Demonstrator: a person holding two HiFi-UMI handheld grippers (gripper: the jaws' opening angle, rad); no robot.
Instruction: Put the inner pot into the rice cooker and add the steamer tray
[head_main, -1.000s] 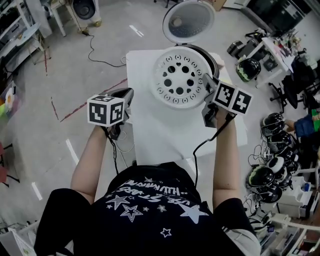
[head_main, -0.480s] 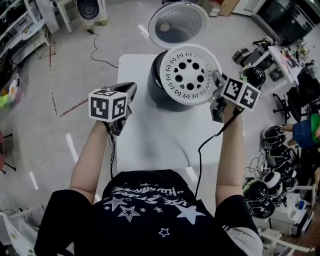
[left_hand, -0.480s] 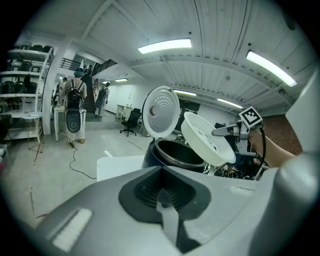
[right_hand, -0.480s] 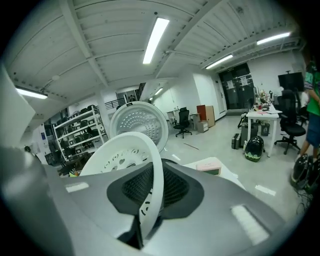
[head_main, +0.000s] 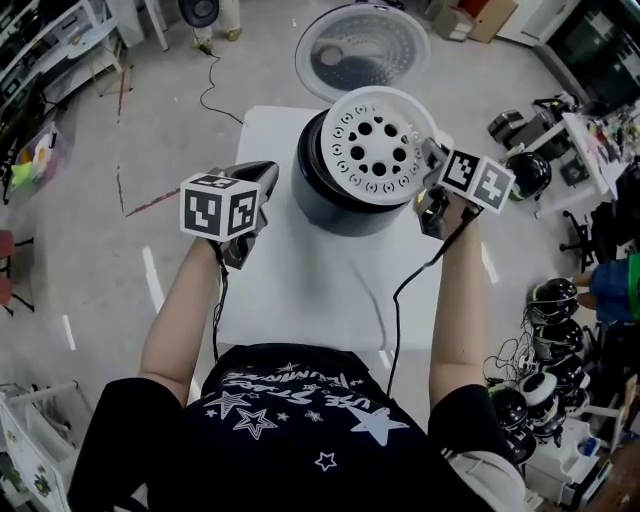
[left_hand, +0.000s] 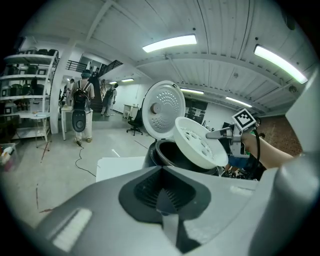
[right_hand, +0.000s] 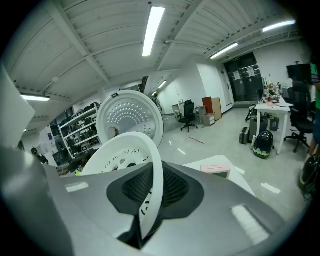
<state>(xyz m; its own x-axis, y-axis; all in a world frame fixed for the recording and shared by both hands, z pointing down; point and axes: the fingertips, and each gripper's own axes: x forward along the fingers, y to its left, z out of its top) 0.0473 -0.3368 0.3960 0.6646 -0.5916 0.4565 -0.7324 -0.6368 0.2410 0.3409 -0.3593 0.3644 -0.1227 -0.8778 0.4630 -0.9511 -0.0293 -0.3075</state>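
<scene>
1. The steamer tray (head_main: 375, 148), white and round with holes through its floor, hangs tilted over the open mouth of the rice cooker (head_main: 322, 195), covering most of it from the head view. From the left gripper view its lower edge lies close to the cooker's rim; whether the two touch I cannot tell.
2. The right gripper (head_main: 428, 160) has the tray by its right-hand rim. Its jaws are closed down on that thin white edge, which runs straight between the pads in the right gripper view (a narrow gap, filled by the rim).
3. The dark, round cooker stands at the far end of the white counter (head_main: 310, 290), its lid (head_main: 360, 50) thrown back and upright behind it. The tray hides the inside, so the inner pot cannot be made out.
4. The left gripper (head_main: 262, 185) hangs above the counter's left part, apart from the cooker, pointing towards it. Its jaws are together with nothing between them.
5. A small pink box (right_hand: 216, 167) lies on the counter just beyond the cooker, on the right.
6. Round about are the grey floor (head_main: 90, 250), a trailing cable (head_main: 205, 95) and a row of helmets (head_main: 545, 350) at the right.
</scene>
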